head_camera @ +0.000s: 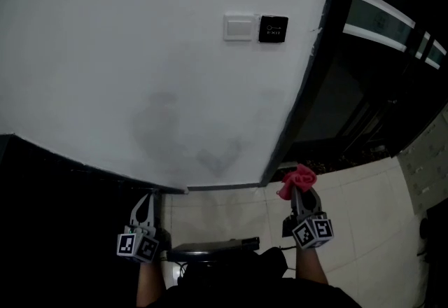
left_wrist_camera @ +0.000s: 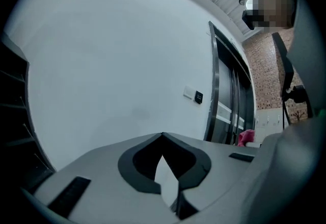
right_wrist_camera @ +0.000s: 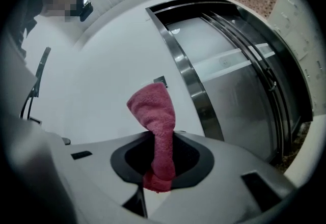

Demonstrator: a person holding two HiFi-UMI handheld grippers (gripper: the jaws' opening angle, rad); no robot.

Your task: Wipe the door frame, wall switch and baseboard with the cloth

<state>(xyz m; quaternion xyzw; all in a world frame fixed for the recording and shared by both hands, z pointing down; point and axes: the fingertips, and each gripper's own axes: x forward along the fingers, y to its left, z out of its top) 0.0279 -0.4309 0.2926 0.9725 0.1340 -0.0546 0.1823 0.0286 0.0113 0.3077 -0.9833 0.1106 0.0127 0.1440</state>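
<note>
The pink cloth [head_camera: 298, 179] stood bunched upward from the right claw [head_camera: 303, 196], which pinched it by its lower end, low beside the foot of the dark door frame [head_camera: 306, 82] and above the tiled floor [head_camera: 364, 222]. The left claw [head_camera: 145, 207] was pressed together on nothing, near the baseboard [head_camera: 220, 187]. High on the white wall [head_camera: 126, 47], well apart from both, sat the wall switch [head_camera: 239, 27], a black panel [head_camera: 273, 29] just beside it.

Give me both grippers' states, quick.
Left gripper: shut, nothing between the jaws.
Right gripper: shut on the pink cloth.
</note>
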